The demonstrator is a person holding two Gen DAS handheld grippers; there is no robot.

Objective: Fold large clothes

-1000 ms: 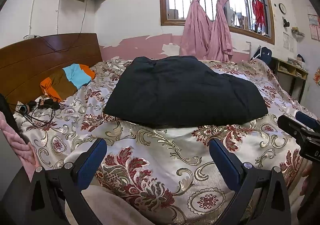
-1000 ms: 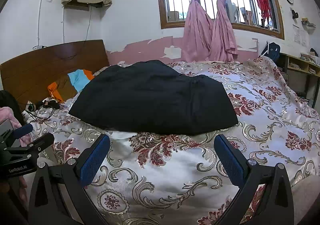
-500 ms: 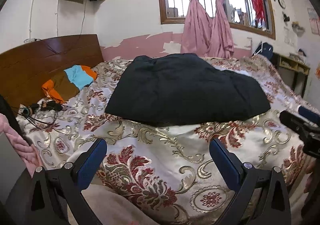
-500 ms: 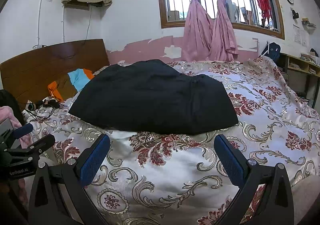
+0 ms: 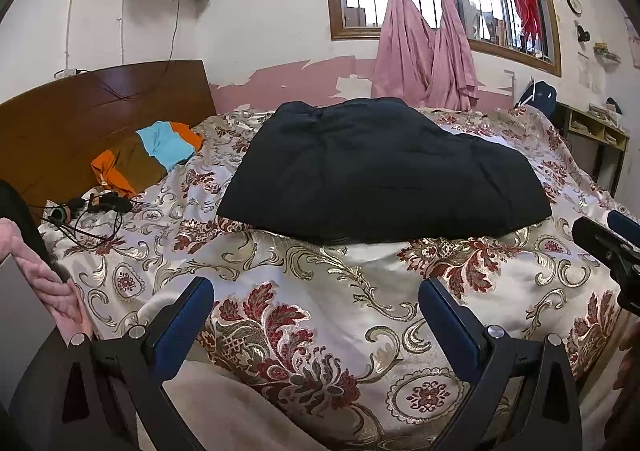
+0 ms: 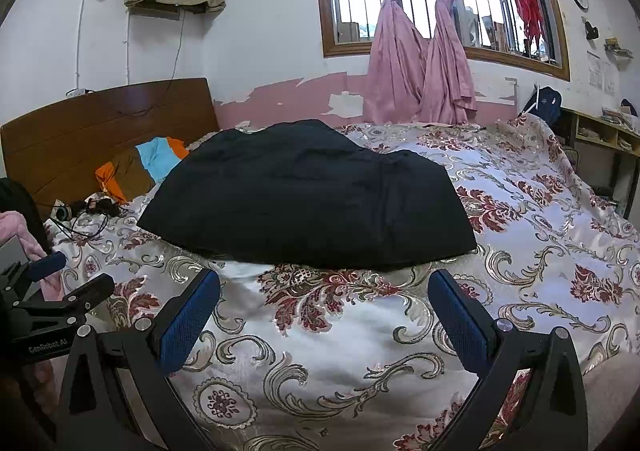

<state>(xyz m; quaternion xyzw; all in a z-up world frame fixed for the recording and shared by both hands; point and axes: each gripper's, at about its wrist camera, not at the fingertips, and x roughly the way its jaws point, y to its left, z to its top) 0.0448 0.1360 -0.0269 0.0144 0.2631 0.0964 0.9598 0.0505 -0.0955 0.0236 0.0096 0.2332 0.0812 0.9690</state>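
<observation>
A large black fabric garment [image 5: 384, 171] lies spread in a broad, roughly folded slab on the bed's glossy cream bedspread with red and gold floral scrollwork [image 5: 320, 331], its near hem running across the middle of both views and its far end reaching toward the wall under the window. The left gripper [image 5: 316, 315] and the right gripper [image 6: 324, 303] both hover low over the bedspread short of that hem, each with its blue-padded fingers [image 6: 188, 319] spread wide and nothing between them — neither touches the cloth. The step in hand looks like an approach to the near edge for the next fold. To do it well, I would take the two near corners at once, one per gripper, each pinch set a little in from the corner so all layers are caught together and the slippery bedspread beneath is left out. Lifting evenly and carrying the edge straight toward the far hem should keep the fold square; a lopsided lift would likely skew the layers. The satin cover probably lets the garment slide, so a low, slow drag is safer than a pull. The orange, brown and blue cloth [image 5: 148, 159] by the dark wooden headboard [image 5: 100, 111] and the black cables [image 5: 92, 211] sit well apart from the work.
</observation>
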